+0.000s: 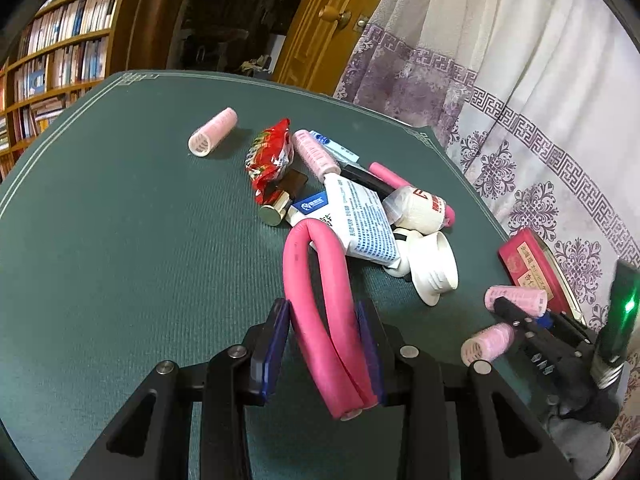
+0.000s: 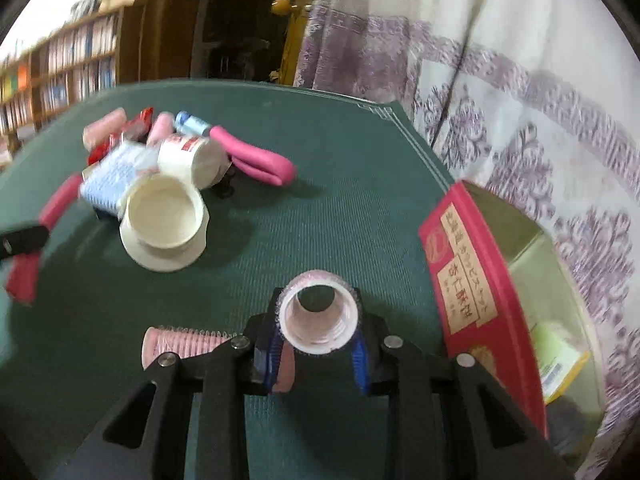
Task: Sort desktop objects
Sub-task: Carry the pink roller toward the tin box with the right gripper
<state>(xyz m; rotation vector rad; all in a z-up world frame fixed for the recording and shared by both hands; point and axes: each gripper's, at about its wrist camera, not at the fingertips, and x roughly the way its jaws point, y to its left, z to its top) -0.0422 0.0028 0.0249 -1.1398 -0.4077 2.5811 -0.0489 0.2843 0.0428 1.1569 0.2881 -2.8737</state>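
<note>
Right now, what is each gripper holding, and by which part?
Left gripper clamps the folded pink foam rod across both legs near their free ends. Right gripper grips a pink hair roller by its sides, open end toward the camera.

Both wrist cameras are looking steeply down, close over the dark green felt worktop (image 1: pixel 120 220), sharing the white plastic cup (image 1: pixel 436 268) (image 2: pixel 164 220) pile.
</note>
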